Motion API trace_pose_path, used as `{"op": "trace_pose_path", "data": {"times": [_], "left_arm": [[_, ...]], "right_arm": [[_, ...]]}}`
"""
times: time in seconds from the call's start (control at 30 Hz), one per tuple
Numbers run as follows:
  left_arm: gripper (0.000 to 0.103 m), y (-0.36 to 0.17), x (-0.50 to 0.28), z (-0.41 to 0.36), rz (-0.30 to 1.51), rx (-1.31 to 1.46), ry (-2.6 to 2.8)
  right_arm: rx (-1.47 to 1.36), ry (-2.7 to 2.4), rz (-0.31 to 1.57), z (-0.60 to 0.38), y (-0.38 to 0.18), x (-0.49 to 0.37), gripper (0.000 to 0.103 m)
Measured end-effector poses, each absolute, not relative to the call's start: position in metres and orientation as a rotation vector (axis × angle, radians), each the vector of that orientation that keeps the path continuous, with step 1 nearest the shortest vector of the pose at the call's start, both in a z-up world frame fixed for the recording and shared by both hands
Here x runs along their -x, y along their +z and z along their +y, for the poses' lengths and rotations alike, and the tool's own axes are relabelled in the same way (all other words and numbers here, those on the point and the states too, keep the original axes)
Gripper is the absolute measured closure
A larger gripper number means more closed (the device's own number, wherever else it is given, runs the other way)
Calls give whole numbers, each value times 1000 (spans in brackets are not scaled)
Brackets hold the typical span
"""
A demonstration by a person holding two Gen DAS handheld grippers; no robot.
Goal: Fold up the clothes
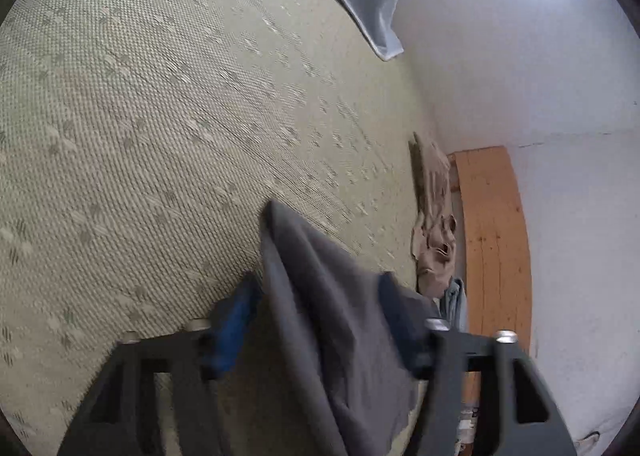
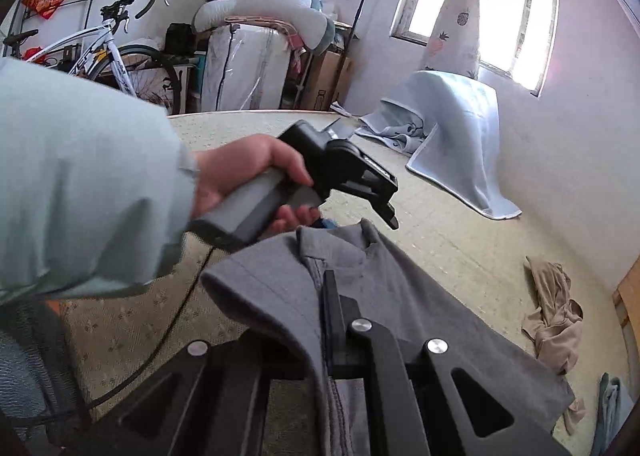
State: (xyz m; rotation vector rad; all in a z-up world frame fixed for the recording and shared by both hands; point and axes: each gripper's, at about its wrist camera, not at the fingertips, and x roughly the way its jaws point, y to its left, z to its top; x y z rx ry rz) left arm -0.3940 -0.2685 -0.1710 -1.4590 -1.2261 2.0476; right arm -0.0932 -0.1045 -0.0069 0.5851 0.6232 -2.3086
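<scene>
A grey collared shirt hangs lifted over the woven bed mat. My right gripper is shut on it just below the collar. A hand in a pale green sleeve holds my left gripper at the far side of the collar. In the left wrist view the grey shirt stands up in a fold between the blue pads of my left gripper. Its jaws are apart. The cloth brushes the left pad and drapes over the right finger.
A crumpled beige garment lies on the mat near the wall and a wooden board, with a small light blue cloth beside it. A pale blue blanket is heaped under the window. A bicycle and boxes stand beyond the bed.
</scene>
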Motion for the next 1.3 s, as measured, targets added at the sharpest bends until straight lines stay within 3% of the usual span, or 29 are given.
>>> {"op": "trace_pose_path", "data": {"times": [0.2,0.27,0.7,1.0,1.3], "left_arm": [[95,-183,398,-269,-1215,1521,2072],[98,-180,395,-272,-1230,1505,2084],[99,-73,344,-321,-1249,1240,2271],[99,-26,354,-235,-1001,1306,2350],[99,14,388,-97,-750,1403,2309]], "right_arm": [[-572,-2275,640,-104,-10,86,100],[-574,-2269,634,-103,-10,85,100],[-497,-2237,437,-111,31,62,100],[-640,-2375,29,-33,29,84,100],[-764,-2516,-230,70,23,88,100]]}}
